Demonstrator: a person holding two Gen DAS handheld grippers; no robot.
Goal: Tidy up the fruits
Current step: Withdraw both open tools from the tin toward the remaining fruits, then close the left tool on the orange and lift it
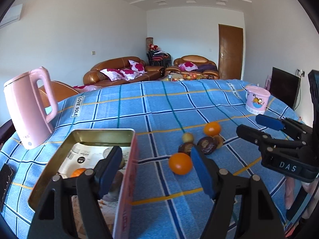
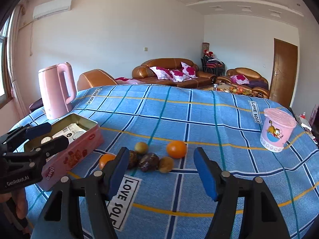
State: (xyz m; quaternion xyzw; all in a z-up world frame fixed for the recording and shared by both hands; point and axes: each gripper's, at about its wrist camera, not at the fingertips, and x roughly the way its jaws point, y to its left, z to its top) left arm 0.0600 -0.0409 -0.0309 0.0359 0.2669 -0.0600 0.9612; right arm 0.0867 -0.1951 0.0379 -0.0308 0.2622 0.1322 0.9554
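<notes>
Right gripper point(image 2: 159, 171) behind loose fruits point(image 2: 148, 161)

Your left gripper's finger point(image 1: 108, 169) covers much of what lies in the tin box point(image 1: 59, 153), so you see only a bit of one orange fruit point(image 1: 78, 172) inside. In your right view, a finger point(image 2: 117, 171) hides part of the near orange point(image 2: 105, 159). The things on the far low table point(image 2: 233, 88) are too small to tell. The dark thing point(image 1: 7, 181) at the left edge is cut off.
</notes>
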